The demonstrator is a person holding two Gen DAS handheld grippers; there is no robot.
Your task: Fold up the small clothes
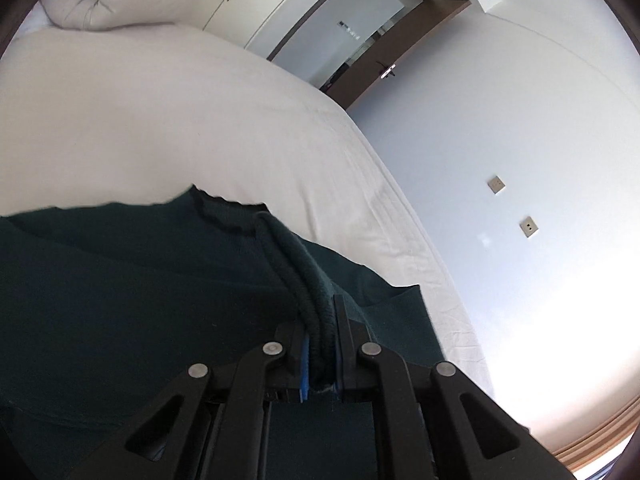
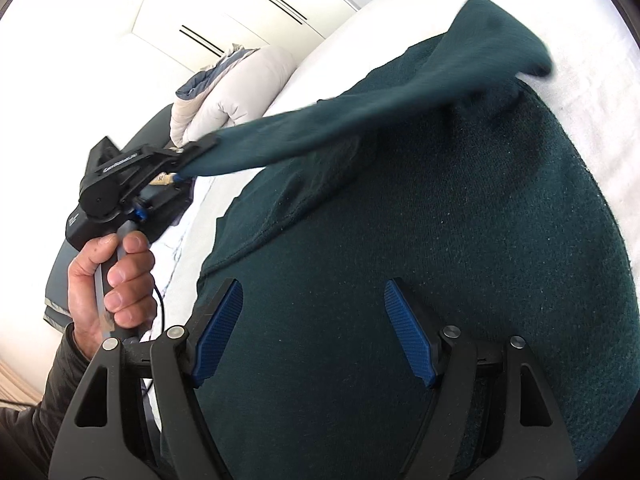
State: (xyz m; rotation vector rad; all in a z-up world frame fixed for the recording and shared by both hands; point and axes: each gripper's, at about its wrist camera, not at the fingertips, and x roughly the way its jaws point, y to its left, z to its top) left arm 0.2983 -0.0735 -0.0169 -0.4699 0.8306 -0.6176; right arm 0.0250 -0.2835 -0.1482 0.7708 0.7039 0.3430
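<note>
Mostly hidden on my left wrist view: the lower half is filled by the dark green sweater point(image 1: 120, 300) and the black linkage of the left gripper point(image 1: 320, 344), so I cannot see the bed under it. Its jaws are clamped tight on a ribbed cuff point(image 1: 308, 292), which bunches up between the blue pads and hides their tips. Further right, the white sheet point(image 1: 200, 120) runs to the mattress edge, then a pale wall with two wall plates point(image 1: 496, 185); the lower right is blown out by glare and unreadable. A rumpled beige duvet point(image 1: 100, 4) sits top left, cut off by the lens rim, and a brown door point(image 1: 400, 48) stands behind the bed.

From the right wrist view, left edge first: a hand point(image 2: 112, 276) in a dark sleeve grips the handle of the left gripper point(image 2: 188, 164), which holds the sweater's sleeve point(image 2: 400, 100) lifted and stretched off the bed, crossing over the body of the garment. Dark items behind that gripper are too blocked to name. Centre and right, the sweater point(image 2: 440, 260) lies spread flat on the sheet point(image 2: 580, 12). My right gripper point(image 2: 316, 328) hangs over it with jaws wide apart, nothing between the pads; I cannot tell whether the tips touch the knit.
</note>
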